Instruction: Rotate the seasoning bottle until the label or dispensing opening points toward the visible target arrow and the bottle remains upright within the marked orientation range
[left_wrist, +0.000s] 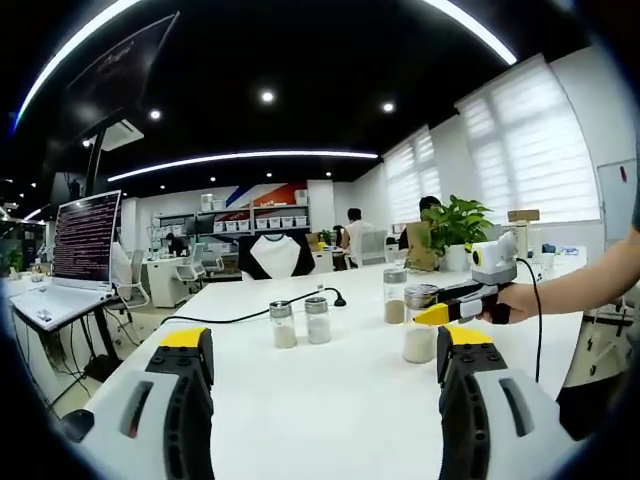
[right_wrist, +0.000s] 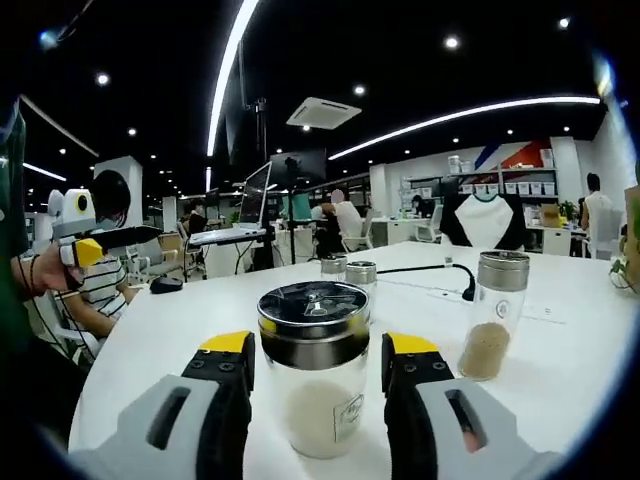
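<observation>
Office interior, dark ceiling with strip lights; work surface is one long white table (left_wrist: 330, 400).

Item 1, seasoning bottle (right_wrist: 315, 365): glass jar, steel lid, pale powder in the lower part, small label on its front. In my right gripper view it stands upright on the table between the jaws of my right gripper (right_wrist: 316, 372), jaws apart on either side of it; I cannot tell whether the yellow-tipped pads touch the glass. My left gripper view shows the same bottle (left_wrist: 419, 325) from across the table, with the right gripper's yellow tip at its lid and my hand (left_wrist: 520, 300) behind it.

Item 2, taller jar (right_wrist: 492, 313): brown seasoning, steel cap, just right of the bottle in my right gripper view; in my left gripper view it stands just behind the bottle (left_wrist: 395, 295).

Item 3, pair of small shakers (left_wrist: 301, 322): side by side, mid-table, well apart from item 1.

Item 4, black cable (left_wrist: 250, 315): runs across the table behind the shakers.

Item 5, laptop (left_wrist: 75, 250): open on a stand left of the table, text on screen.

Item 6, potted plant (left_wrist: 455, 225): far end of the table, seen from my left gripper.

Item 7, left gripper (left_wrist: 325, 375): jaws wide apart, holding nothing, above bare tabletop. My right gripper view catches it at far left, raised off the table (right_wrist: 95, 245).
</observation>
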